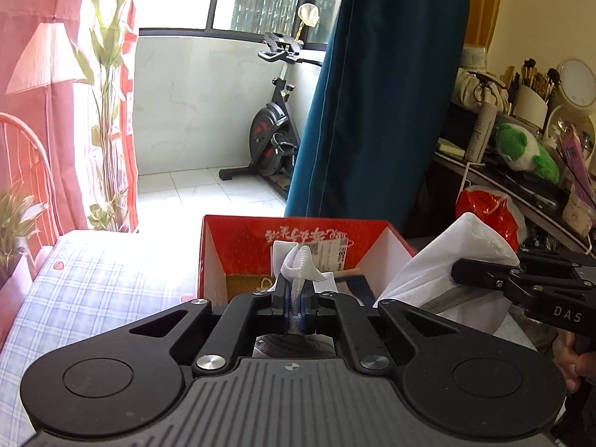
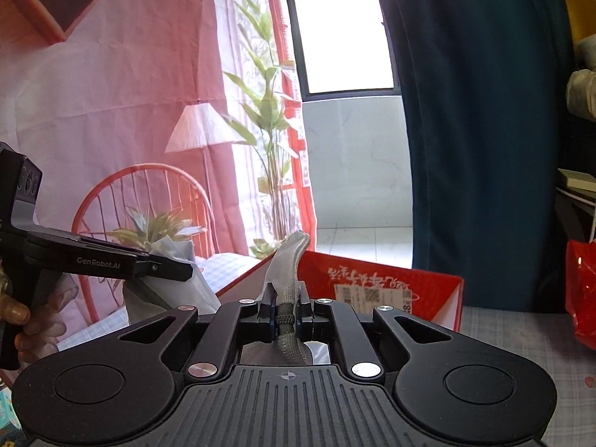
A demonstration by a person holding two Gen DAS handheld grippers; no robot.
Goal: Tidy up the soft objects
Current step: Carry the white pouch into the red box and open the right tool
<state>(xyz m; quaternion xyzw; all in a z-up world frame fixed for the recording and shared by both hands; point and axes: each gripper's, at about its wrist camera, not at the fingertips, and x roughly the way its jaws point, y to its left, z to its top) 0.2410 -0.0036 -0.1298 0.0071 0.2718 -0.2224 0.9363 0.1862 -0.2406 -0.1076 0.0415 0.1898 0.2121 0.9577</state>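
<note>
My left gripper [image 1: 297, 298] is shut on a fold of white cloth [image 1: 298, 264] that sticks up between its pads. At the right of the left wrist view, my right gripper [image 1: 456, 273] pinches a larger bunch of white cloth [image 1: 447, 238]. In the right wrist view, my right gripper [image 2: 286, 309] is shut on a grey ribbed band [image 2: 292, 257] edging white fabric. My left gripper [image 2: 188, 271] shows at the left, clamped on pale cloth [image 2: 175, 257]. Both are raised above the bed. An open red cardboard box [image 1: 238, 242] [image 2: 428, 287] stands just beyond them.
A checked bedsheet [image 1: 93, 279] lies below left. Beyond are a blue curtain [image 1: 357, 111], an exercise bike [image 1: 272, 130] and a cluttered desk with a green plush toy [image 1: 521, 145]. A red plastic bag [image 1: 484, 208] hangs by the desk. A person's hand [image 2: 22, 320] grips the left handle.
</note>
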